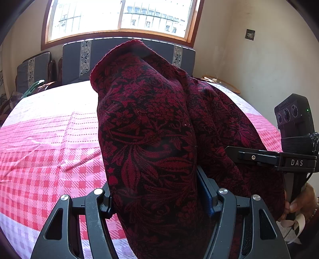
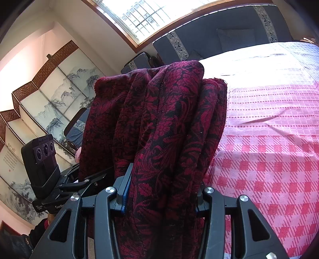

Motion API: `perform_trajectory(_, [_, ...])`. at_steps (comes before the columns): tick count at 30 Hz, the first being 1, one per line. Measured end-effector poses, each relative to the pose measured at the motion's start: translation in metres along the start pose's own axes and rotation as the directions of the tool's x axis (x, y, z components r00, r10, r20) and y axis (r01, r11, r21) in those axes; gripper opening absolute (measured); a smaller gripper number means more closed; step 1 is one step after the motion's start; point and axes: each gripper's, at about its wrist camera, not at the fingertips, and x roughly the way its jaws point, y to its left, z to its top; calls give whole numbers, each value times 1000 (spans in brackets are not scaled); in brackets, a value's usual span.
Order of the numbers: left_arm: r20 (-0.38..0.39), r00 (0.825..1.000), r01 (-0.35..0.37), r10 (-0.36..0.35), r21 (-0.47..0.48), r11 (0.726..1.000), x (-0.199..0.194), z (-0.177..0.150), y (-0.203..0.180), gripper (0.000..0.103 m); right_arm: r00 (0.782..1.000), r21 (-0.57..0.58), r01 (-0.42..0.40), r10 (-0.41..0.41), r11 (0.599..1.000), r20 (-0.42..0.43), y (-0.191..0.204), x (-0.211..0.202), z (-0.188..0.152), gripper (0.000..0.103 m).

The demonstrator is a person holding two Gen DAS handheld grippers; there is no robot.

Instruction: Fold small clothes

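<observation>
Dark red flowered cloth (image 1: 151,127), one piece, is bunched between the fingers of both my hand-held grippers, lifted above the bed. My left hand-held gripper (image 1: 157,201) is clamped on one part of it, my right hand-held gripper (image 2: 161,193) on another. Beneath and ahead lies one pink checked bedspread (image 1: 49,151). Beyond it stands a grey sofa (image 1: 111,55) under one window (image 1: 119,18). The cloth hides most of what lies straight ahead.

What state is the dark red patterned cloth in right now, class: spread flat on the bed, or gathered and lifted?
Gathered and lifted. The red patterned cloth bunches in thick folds between both grippers' fingers, above the checked bed cover.
</observation>
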Motion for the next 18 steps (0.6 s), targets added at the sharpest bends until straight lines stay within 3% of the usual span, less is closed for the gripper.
perform_trajectory(18, [-14,1000,2,-2,-31,1000,5,-12,7,68,999,-8,23,-23,1000,-24,10,8,-1,43])
